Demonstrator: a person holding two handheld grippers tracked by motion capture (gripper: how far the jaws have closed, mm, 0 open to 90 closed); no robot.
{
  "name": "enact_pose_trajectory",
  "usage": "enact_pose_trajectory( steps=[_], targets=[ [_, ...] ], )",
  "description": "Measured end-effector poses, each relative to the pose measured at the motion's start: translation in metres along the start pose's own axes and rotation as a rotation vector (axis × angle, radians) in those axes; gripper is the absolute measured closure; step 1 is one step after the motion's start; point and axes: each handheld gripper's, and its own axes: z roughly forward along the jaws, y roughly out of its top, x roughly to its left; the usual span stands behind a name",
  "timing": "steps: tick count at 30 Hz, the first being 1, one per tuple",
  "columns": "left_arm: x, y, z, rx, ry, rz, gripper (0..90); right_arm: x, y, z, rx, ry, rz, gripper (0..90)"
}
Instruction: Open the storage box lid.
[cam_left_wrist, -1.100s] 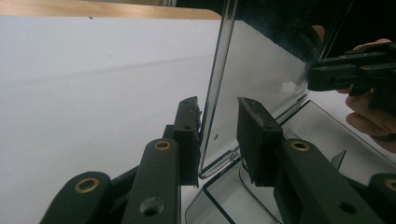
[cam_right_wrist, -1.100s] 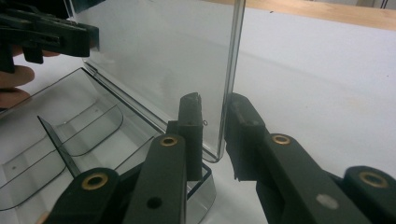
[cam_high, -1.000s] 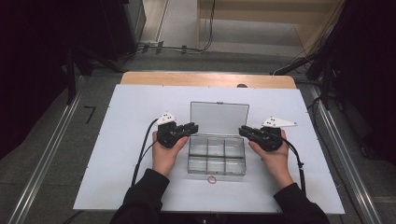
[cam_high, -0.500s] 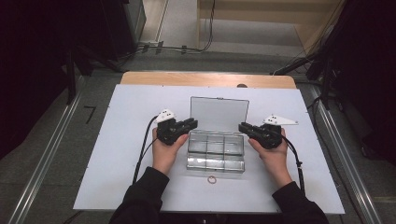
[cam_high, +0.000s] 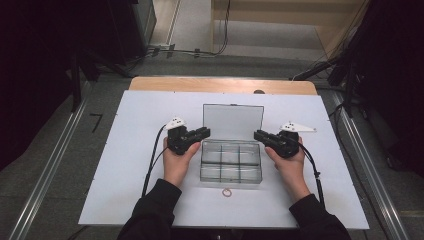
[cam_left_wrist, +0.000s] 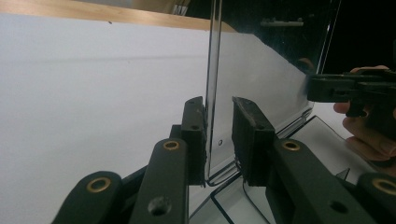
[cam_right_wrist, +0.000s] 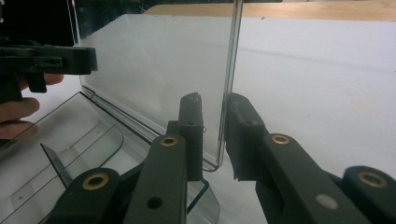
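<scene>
The clear plastic organizer box (cam_high: 231, 161) sits on the white table sheet (cam_high: 125, 150) between the two hands, its lid (cam_high: 233, 121) swung up to stand upright behind the compartments. The left gripper (cam_left_wrist: 219, 135) has its jaws either side of the lid's side edge: in the left gripper view the near jaw lies against the panel while the other stands a little off it, so the jaws are parted around the lid, not clamped. The right gripper (cam_right_wrist: 214, 135) mirrors this at the opposite edge, again with a gap showing between panel and one pad, so it too is open about the lid. A small ring (cam_high: 227, 192) lies on the sheet just in front of the box, on the person's side and well clear of both sets of fingers. Judging from this, the step is handling the lid by both ends. To do it well, keep the panel centred between each pair of pads, move both hands at the same rate so the thin plastic does not twist at the hinge, and let the base stay flat.
</scene>
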Motion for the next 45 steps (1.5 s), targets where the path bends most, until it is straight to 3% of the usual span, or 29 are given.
enact_pose_trajectory(
  steps=[8, 21, 29, 45],
  targets=[
    [0.004, -0.002, 0.001, 0.002, -0.014, -0.037, 76.1, -0.005, -0.001, 0.002, 0.008, 0.032, 0.032, 75.5],
    [0.01, -0.005, 0.005, 0.007, -0.02, -0.074, 73.7, -0.009, -0.004, 0.007, 0.011, 0.04, 0.066, 70.7],
    [0.011, -0.007, 0.008, 0.034, 0.002, -0.083, 68.9, -0.013, -0.005, 0.011, 0.025, 0.04, 0.109, 66.5],
    [0.012, -0.009, 0.01, 0.075, 0.029, -0.114, 60.5, -0.021, -0.006, 0.017, 0.085, 0.088, 0.185, 56.9]
  ],
)
